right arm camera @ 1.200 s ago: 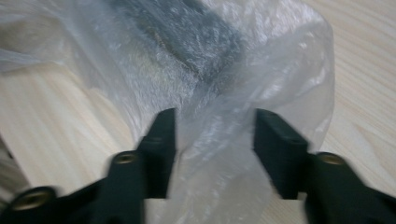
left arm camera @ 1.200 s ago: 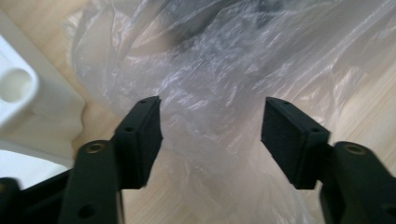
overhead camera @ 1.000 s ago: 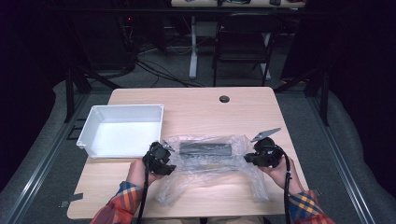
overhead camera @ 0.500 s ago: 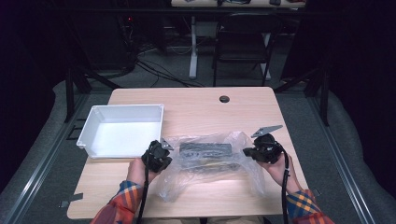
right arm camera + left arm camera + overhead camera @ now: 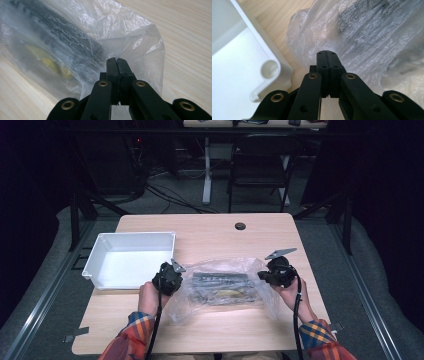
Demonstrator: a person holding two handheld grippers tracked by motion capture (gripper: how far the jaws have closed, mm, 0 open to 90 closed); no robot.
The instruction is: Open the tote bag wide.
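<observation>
We see a light wood-grain tabletop (image 5: 210,232), rectangular, with a small round black grommet (image 5: 240,226) near its far edge, centre-right. Directly on it lie two things. A white tray (image 5: 95,255), rectangular and shallow, sits at the left, its long side parallel to the far edge. A clear plastic bag (image 5: 225,270), crumpled, lies in the middle toward the near edge, just right of the tray and very close to its corner; whether they touch we cannot tell. Inside the bag we make out dark long items (image 5: 220,277) and something yellow (image 5: 227,293). The near strip of the wood is bare.
</observation>
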